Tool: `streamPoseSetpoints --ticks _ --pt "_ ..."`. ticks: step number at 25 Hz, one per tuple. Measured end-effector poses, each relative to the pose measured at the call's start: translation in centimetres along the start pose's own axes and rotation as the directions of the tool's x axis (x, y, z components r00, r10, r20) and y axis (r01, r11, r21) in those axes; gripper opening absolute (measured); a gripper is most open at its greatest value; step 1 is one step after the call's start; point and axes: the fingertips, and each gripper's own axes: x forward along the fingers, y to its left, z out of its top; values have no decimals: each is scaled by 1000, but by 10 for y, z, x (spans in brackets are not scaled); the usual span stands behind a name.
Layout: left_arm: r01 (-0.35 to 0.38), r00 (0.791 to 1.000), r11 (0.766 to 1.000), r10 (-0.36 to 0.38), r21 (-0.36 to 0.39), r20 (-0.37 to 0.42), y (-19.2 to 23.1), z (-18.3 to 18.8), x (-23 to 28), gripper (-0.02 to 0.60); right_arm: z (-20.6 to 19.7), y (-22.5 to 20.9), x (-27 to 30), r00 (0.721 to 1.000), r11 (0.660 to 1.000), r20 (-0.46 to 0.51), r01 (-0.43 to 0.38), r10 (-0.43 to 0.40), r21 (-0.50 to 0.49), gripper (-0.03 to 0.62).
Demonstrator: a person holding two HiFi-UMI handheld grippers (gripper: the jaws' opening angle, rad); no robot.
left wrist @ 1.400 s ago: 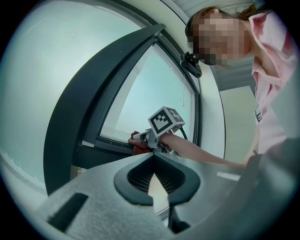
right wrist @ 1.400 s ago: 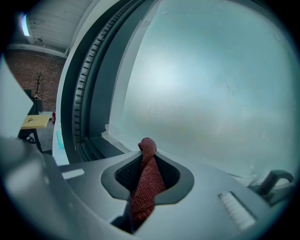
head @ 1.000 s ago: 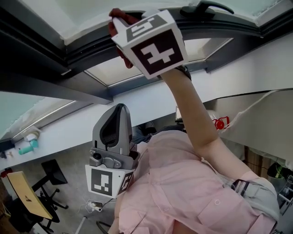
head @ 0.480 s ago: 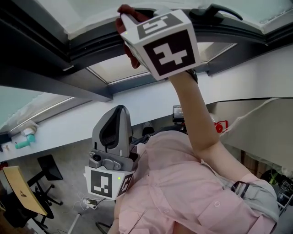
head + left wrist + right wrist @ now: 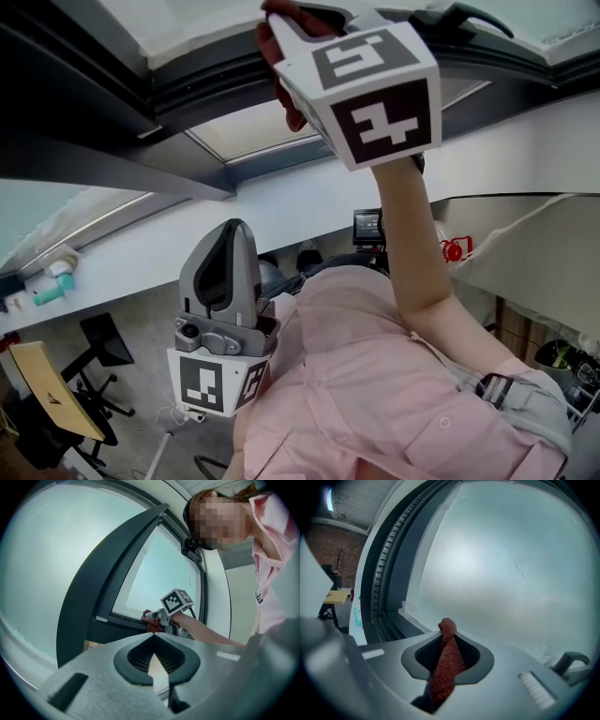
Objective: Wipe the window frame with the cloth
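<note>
Red cloth (image 5: 446,667) clamped between my right gripper (image 5: 298,23) fingers, raised to rail of dark window frame (image 5: 187,89), beside frosted pane. My left gripper (image 5: 153,660) low by pink shirt, fingers closed together, nothing between.

Window frame (image 5: 94,150) in all views
</note>
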Motion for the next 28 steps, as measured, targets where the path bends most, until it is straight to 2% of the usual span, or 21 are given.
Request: streamPoseSetpoints --ticks 14,19,23,28 --pt "-27 1000 1000 26 -14 -15 -9 -14 -4 -2 0 0 0 1000 1000 21 10 -10 -16 61" --pt "-32 999 999 32 -14 -12 -9 -14 -6 -3 0 5 1 999 999 -11 -34 35 25 63" --pt "-31 1000 999 31 -11 -3 -7 -12 -6 -3 -5 1 2 999 1000 -48 -11 10 -9 63" --pt "-26 1000 1000 26 -3 7 -8 -10 -5 -2 -10 -12 -2 999 1000 -39 -12 13 18 63"
